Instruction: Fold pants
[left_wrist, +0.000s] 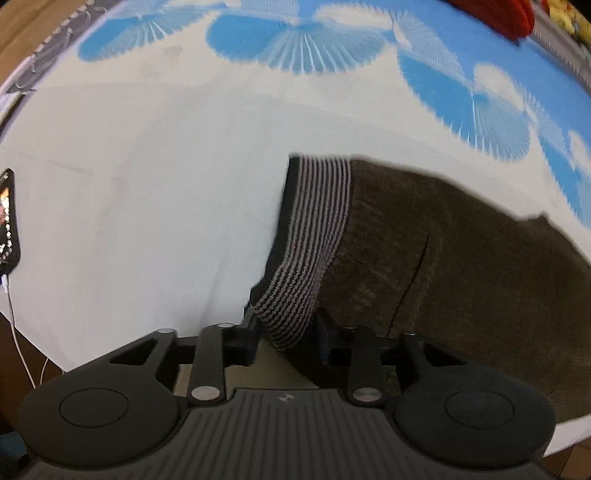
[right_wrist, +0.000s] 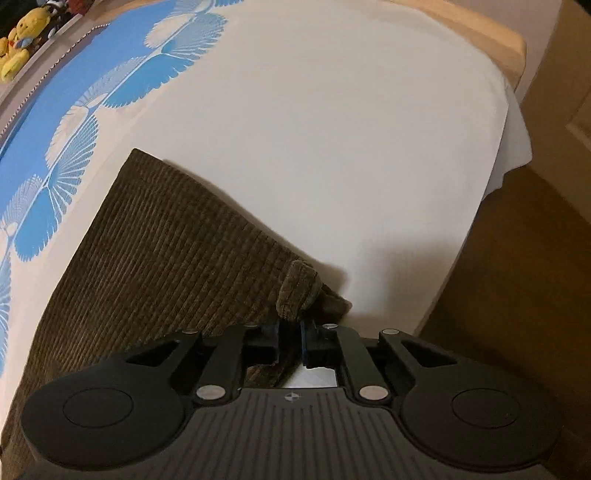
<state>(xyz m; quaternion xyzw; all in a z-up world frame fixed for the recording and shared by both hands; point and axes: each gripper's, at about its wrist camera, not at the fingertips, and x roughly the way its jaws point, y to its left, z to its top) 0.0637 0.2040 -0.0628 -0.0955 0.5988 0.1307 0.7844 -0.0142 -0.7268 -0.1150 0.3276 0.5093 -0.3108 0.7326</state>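
Left wrist view
Left gripper (left_wrist: 286, 334): jaws closed narrow on the striped waistband (left_wrist: 314, 236) of the pants (left_wrist: 461, 280), pinching its near corner
Pants: brown corduroy, spread on the bed sheet (left_wrist: 147, 184), filling the right and near-right of the view; the waistband runs from the gripper away to the far side
Bed sheet: white in the middle and left, with a blue fan print across the far side
Phone (left_wrist: 8, 221): at the left edge of the bed, a white cable (left_wrist: 18, 332) hanging from its near end
Red item (left_wrist: 495, 14): at the far right, too blurred to name

Right wrist view
Right gripper (right_wrist: 290, 341): jaws drawn close together on a bunched fold of the pants (right_wrist: 166, 258), the cloth gripped between the blue pads (right_wrist: 303, 341)
Pants: lying flat from the gripper out to the left and far-left, one corner pointing far
Bed sheet (right_wrist: 332, 147): white to the right and far, blue print along the left
Yellow plush toy (right_wrist: 22, 40): beyond the bed at the far left
Floor (right_wrist: 517, 277): brown, to the right of the bed edge
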